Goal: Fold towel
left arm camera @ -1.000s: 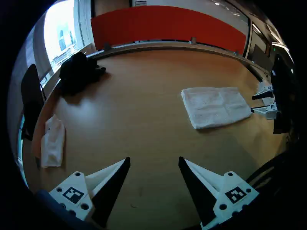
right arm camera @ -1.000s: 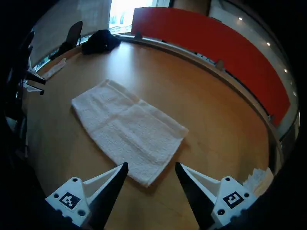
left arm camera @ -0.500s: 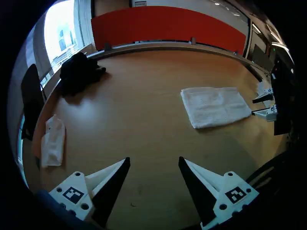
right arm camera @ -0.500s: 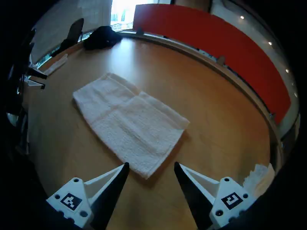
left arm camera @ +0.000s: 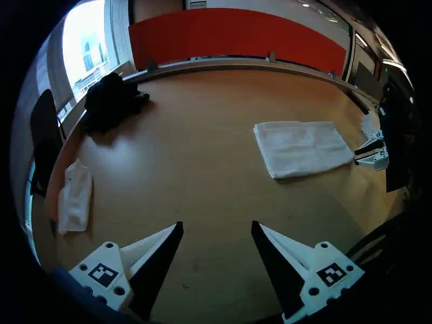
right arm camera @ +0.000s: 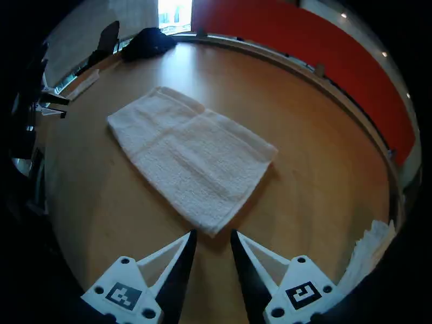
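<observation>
The white towel (right arm camera: 189, 151) lies flat on the wooden table (right arm camera: 313, 178), folded into a rectangle. Its near corner points at my right gripper (right arm camera: 213, 233), just ahead of the fingertips and not between them. The right jaws are narrowed to a small gap, still open, and hold nothing. In the left gripper view the same towel (left arm camera: 302, 148) is at the right, with the right gripper (left arm camera: 372, 154) at its far end. My left gripper (left arm camera: 216, 224) is wide open over bare table, well away from the towel.
A black bag (left arm camera: 110, 100) sits at the table's far left. A folded white cloth (left arm camera: 75, 197) lies by the left edge near a dark chair (left arm camera: 43, 140). More white cloths (right arm camera: 372, 248) are stacked at the right edge. A red panel (left arm camera: 237, 32) runs behind the table.
The right gripper has moved in toward the towel's near corner and its jaws have narrowed. The left gripper has stayed in place, open.
</observation>
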A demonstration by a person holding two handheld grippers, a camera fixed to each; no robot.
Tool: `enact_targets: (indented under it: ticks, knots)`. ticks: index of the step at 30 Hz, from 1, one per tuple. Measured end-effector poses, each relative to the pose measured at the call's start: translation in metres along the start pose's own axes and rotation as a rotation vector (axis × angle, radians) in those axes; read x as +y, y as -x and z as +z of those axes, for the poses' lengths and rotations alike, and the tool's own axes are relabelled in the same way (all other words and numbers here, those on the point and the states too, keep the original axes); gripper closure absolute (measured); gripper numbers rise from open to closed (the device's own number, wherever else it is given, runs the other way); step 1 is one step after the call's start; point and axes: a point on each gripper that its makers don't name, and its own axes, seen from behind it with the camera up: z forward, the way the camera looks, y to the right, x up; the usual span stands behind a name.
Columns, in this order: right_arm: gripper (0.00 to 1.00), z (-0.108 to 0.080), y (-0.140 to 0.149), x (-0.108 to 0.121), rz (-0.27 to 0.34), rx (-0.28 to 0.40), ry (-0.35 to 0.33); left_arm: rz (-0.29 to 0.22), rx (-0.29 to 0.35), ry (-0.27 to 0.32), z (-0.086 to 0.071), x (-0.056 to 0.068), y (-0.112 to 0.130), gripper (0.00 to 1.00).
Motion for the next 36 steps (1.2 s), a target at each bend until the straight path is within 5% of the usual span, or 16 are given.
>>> enact_targets:
  ticks: [23, 36]
  knots:
    - [0.95, 0.008, 0.002, -0.003, -0.029, -0.001, -0.036, -0.010, -0.003, -0.010, -0.003, -0.002, 0.004, 0.06]
    - [0.96, -0.005, -0.022, 0.002, -0.024, 0.064, -0.012, -0.007, 0.002, -0.004, -0.005, 0.000, 0.003, 0.06]
